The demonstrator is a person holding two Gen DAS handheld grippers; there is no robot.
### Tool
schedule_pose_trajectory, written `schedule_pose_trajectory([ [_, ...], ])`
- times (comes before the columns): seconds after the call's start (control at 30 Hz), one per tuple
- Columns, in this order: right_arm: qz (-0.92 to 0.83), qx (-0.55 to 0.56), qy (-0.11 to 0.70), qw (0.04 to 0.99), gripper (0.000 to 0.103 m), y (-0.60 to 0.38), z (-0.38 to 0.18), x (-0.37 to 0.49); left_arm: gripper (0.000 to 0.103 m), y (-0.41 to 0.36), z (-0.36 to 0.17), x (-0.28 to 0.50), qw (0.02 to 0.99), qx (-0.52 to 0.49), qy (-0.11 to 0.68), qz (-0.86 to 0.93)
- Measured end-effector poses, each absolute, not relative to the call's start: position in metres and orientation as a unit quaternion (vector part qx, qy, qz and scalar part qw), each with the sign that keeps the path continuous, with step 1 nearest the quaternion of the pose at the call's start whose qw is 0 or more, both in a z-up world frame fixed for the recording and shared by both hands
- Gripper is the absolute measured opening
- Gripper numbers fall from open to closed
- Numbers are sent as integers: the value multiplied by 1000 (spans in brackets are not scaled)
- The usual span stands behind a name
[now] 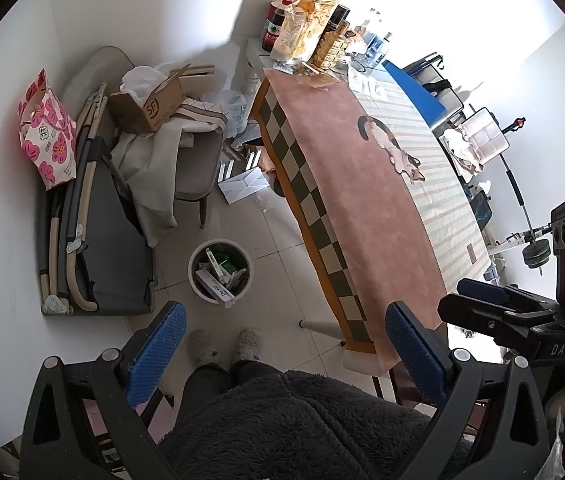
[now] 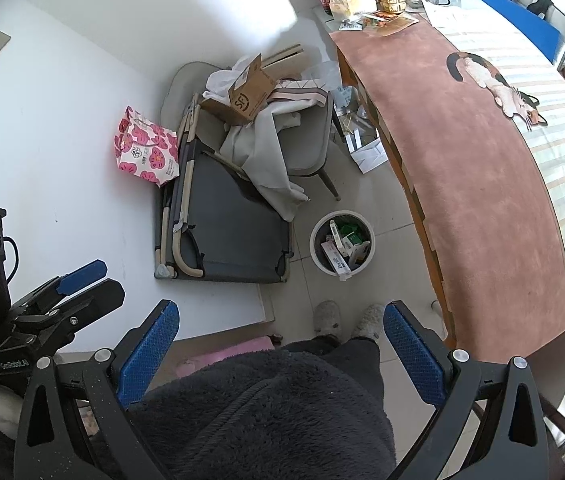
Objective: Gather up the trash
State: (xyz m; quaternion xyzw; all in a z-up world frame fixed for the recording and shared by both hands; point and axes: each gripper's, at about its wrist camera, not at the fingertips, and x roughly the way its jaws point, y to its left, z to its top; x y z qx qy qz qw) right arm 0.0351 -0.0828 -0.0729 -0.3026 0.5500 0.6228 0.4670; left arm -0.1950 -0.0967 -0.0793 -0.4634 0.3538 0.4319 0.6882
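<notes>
A tiled floor [image 1: 282, 240] runs beside a long desk [image 1: 362, 200] under a pink cloth. In the left wrist view, the left claw [image 1: 284, 354] hangs with its blue pads wide apart, holding nothing. A white trash bin [image 1: 219, 270] full of cartons stands on the floor left of the desk, near the person's slippers [image 1: 226, 346]. In the right wrist view, the right claw [image 2: 280, 350] is likewise spread and empty; the bin [image 2: 341, 241] sits beyond the slippers [image 2: 348, 318], between a folded grey cot [image 2: 226, 224] and the desk [image 2: 482, 180].
</notes>
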Motion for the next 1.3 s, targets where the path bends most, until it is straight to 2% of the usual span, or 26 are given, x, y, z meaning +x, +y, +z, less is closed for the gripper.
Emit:
schedule_pose_trajectory([
  [1.3, 622, -297, 552, 468, 103, -82, -71, 30, 102, -90, -74, -194, 693, -460, 353, 429],
])
